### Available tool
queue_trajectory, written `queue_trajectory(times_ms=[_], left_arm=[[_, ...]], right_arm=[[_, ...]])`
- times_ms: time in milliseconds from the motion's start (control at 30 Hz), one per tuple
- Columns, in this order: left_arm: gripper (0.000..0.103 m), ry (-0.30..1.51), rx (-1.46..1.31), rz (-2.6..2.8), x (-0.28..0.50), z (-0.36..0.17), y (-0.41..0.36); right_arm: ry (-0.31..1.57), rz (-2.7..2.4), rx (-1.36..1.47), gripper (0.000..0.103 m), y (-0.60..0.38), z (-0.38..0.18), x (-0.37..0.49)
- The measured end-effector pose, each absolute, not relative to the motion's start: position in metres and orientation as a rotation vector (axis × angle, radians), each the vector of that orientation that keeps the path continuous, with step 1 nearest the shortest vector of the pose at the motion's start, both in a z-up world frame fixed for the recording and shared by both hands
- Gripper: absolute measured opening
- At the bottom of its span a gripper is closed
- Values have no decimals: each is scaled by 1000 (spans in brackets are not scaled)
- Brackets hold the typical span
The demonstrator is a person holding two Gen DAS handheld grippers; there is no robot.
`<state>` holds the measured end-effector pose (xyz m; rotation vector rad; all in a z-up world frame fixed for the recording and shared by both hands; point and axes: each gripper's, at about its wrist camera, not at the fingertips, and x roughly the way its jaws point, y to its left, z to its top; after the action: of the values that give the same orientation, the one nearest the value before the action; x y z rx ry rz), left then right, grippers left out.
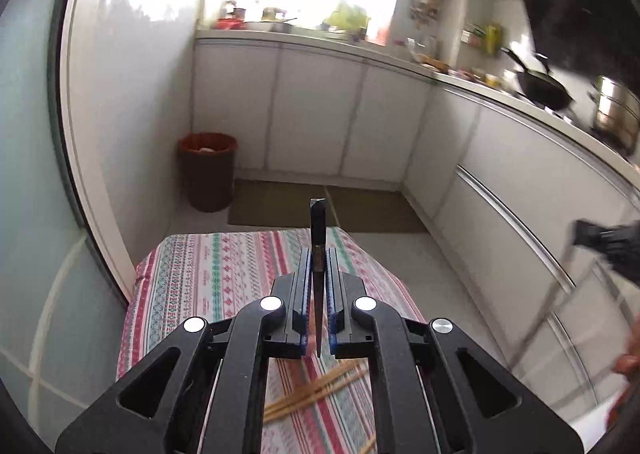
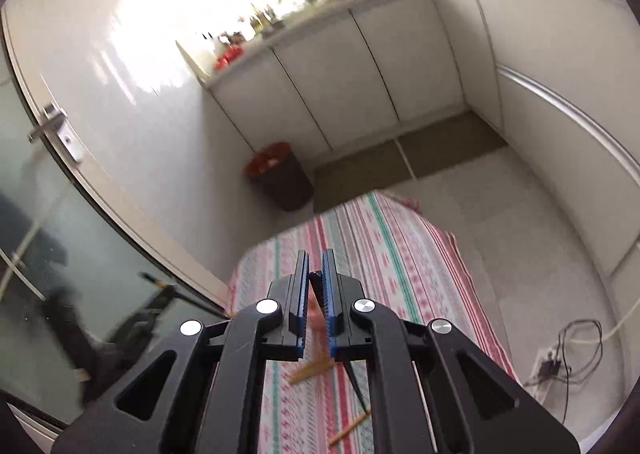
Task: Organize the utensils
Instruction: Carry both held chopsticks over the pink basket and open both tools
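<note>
My left gripper (image 1: 319,254) is shut on a dark chopstick (image 1: 319,221), which sticks out past the fingertips above the striped tablecloth (image 1: 224,274). Several light bamboo chopsticks (image 1: 316,390) lie on the cloth below it. My right gripper (image 2: 316,260) is shut on another dark chopstick (image 2: 357,382), whose pointed end runs down behind the fingers; only its butt shows between the pads. Loose bamboo chopsticks (image 2: 312,372) lie on the striped tablecloth (image 2: 384,254) under it. The right gripper also appears blurred at the right edge of the left wrist view (image 1: 600,238).
A brown bin (image 1: 208,173) with a red liner stands on the floor by the white cabinets (image 1: 312,109). A wok (image 1: 544,89) and steel pot (image 1: 616,113) sit on the counter. A glass door (image 2: 60,213) is at left. Cables (image 2: 568,358) lie on the floor at right.
</note>
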<state>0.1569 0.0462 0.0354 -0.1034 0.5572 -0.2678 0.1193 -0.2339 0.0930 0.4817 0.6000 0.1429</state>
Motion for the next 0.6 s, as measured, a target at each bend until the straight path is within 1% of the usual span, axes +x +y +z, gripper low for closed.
queue_trajectory(times_ms=[100, 133, 200, 300, 333, 400, 467, 533, 567, 600], left_arm=[[6, 567, -123, -203, 195, 22, 39], [6, 579, -118, -202, 194, 17, 42], [6, 589, -116, -187, 209, 7, 38], [7, 628, -107, -172, 229, -15, 30], [8, 648, -95, -169, 233, -21, 28], [15, 681, -99, -166, 235, -32, 30], [19, 646, -139, -159, 227, -30, 42], [20, 609, -139, -148, 220, -14, 53], [23, 584, -162, -150, 214, -5, 61], [24, 556, -190, -157, 206, 7, 71]], right_arm=[[573, 171, 461, 7, -227, 114, 132], [568, 178, 457, 7, -224, 118, 136], [547, 194, 445, 2, -216, 128, 147], [540, 214, 436, 2, -202, 136, 168], [544, 219, 434, 2, -198, 137, 175], [565, 237, 437, 2, -187, 134, 191], [577, 251, 440, 2, -182, 128, 196], [584, 237, 439, 2, -182, 117, 203], [594, 227, 442, 2, -183, 110, 204], [635, 203, 455, 2, -189, 95, 212]])
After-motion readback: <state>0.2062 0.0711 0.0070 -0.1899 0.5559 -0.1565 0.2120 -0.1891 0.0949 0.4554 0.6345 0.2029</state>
